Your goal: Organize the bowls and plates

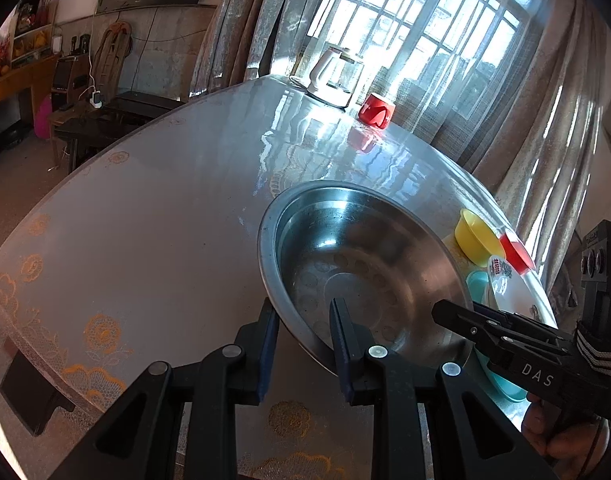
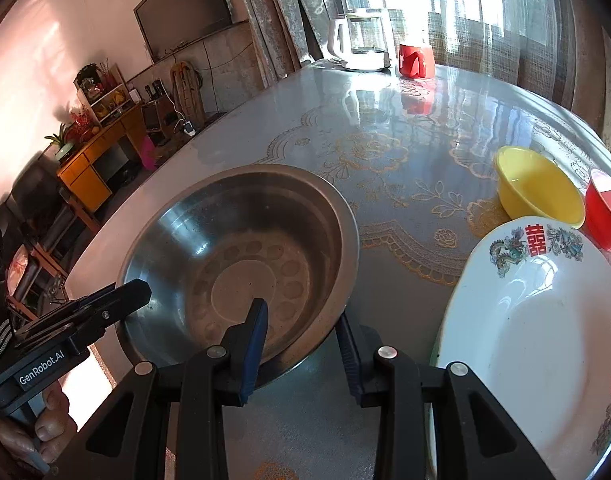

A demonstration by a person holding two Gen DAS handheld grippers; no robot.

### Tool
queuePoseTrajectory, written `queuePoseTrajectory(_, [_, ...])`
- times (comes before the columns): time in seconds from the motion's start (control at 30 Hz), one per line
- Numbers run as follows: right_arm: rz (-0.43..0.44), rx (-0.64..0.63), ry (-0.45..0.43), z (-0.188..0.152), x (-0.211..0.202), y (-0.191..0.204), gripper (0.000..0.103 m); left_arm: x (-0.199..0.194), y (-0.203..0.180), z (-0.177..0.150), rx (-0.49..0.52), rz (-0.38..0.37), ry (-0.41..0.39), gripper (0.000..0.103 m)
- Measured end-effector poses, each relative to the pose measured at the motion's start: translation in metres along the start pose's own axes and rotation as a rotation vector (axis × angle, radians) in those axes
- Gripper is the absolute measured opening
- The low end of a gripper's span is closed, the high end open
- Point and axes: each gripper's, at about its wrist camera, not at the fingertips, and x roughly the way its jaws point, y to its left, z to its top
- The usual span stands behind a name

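The left gripper (image 1: 303,320) straddles the near rim of the large round stainless-steel basin (image 1: 357,264), one blue-padded finger outside the wall and one inside, the two close enough to look clamped on the metal, though the contact itself is hard to confirm. The right gripper (image 2: 303,328) takes the same basin from its other near side in the same way, one finger inside the bowl and one outside under the rim, again apparently pinching it. The basin appears tilted, its near edge lifted off the glass-topped table (image 2: 385,184) with the lace-pattern cloth, so I judge the step in hand to be a two-handed lift or carry of the basin. Just beyond the basin on its right sits the white oval porcelain plate with the red double-happiness mark (image 2: 545,332), resting on a pale turquoise plate (image 1: 479,284) that shows only at its edge. Behind the white plate stand a small yellow plastic bowl (image 2: 539,188) and, touching or nearly touching it, a small red plastic bowl (image 2: 607,208). Far beyond the basin, at the table's window end, are a white-based glass kettle (image 2: 361,42) and a red mug (image 2: 415,60). The next move likely calls for keeping both grips level so the basin does not twist, then setting it down where the smaller dishes can be gathered.
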Motion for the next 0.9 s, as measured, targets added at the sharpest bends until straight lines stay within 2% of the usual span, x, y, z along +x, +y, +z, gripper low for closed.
queuePoseTrajectory(0.37, [0.029,0.027,-0.012,-0.001,-0.004,-0.01,0.037,-0.006,-0.005,-0.006,0.033,0.046,-0.008,0.027])
queuePoseTrajectory(0.63, [0.016,0.027,-0.046,-0.006,-0.013,-0.015,0.037,-0.01,-0.013,-0.008,0.093,0.132,-0.048,0.029])
queuePoseTrajectory(0.9, [0.038,0.062,-0.075,-0.009,-0.022,-0.025,0.037,-0.019,-0.015,-0.002,0.103,0.148,-0.082,0.029])
